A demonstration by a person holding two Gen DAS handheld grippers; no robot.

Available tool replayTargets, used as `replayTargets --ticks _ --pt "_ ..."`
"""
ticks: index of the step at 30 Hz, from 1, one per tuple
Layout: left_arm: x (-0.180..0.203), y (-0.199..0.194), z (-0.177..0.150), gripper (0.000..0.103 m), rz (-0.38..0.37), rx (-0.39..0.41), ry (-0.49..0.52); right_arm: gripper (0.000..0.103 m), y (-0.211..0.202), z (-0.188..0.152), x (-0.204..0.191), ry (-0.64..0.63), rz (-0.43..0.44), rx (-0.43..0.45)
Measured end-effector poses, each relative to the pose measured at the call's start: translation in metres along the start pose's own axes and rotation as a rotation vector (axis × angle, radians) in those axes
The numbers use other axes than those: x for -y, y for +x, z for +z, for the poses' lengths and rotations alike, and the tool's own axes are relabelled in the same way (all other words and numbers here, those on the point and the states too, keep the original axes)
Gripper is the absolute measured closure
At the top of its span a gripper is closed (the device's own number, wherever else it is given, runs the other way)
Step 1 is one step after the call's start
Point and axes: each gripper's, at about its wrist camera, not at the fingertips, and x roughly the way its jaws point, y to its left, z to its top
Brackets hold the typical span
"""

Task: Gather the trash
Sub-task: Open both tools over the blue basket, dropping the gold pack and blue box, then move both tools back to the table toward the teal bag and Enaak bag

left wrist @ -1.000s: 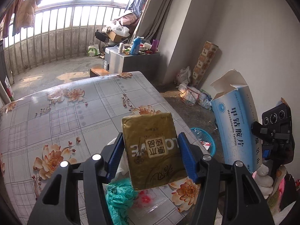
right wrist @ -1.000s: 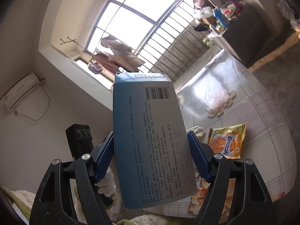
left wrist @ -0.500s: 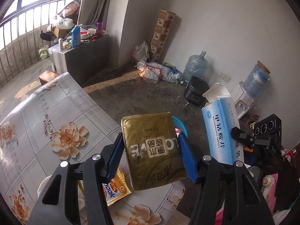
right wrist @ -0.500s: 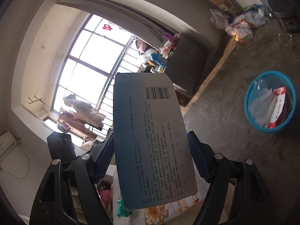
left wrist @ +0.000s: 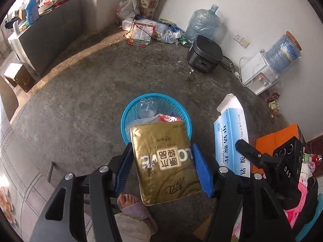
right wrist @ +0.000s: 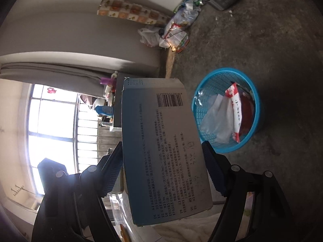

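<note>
Presently the left gripper (left wrist: 162, 166) pinches a gold packet (left wrist: 165, 163) at lower centre above the blue basket (left wrist: 126, 119), the right gripper (right wrist: 162, 171) clamps a medicine box (right wrist: 161, 151) left of it (an early release risks missing the rim).

Gold packet (left wrist: 165, 161): "LOVE"; right gripper (left wrist: 286, 169): "DAS".

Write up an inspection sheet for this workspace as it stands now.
Surface: bare grey concrete floor.
Job's things: gold packet clamped in left tongs; blue-white medicine box clamped in right tongs; blue basket below, already holding wrappers.
Clutter: litter pile by the far wall; scraps near the water dispenser.
Cables: cords on the floor by the rice cooker and dispenser.
Surroundings: spare water jug, grey cabinet, a slippered foot.
</note>
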Motion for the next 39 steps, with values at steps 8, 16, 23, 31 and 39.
replayTargets --ticks 8,16,23,31,39 --pt "-0.007 0.076 0.038 0.023 0.120 0.032 -0.005 0.018 0.071 0.047 0.054 0.102 -0.182 0.001" --pt "-0.019 0.040 0.033 0.023 0.086 0.092 -0.027 0.018 0.049 0.015 0.085 0.159 -0.183 -0.025" --pt "-0.008 -0.054 0.014 0.021 0.038 0.241 0.040 0.019 0.016 -0.002 0.053 0.081 -0.139 0.020" --pt "-0.016 -0.186 -0.051 0.006 0.014 0.451 0.092 0.019 -0.027 -0.037 -0.054 -0.330 -0.160 0.115" --pt "-0.072 -0.291 -0.145 0.006 0.077 0.654 -0.082 0.008 -0.055 -0.099 -0.129 -0.744 -0.217 0.208"
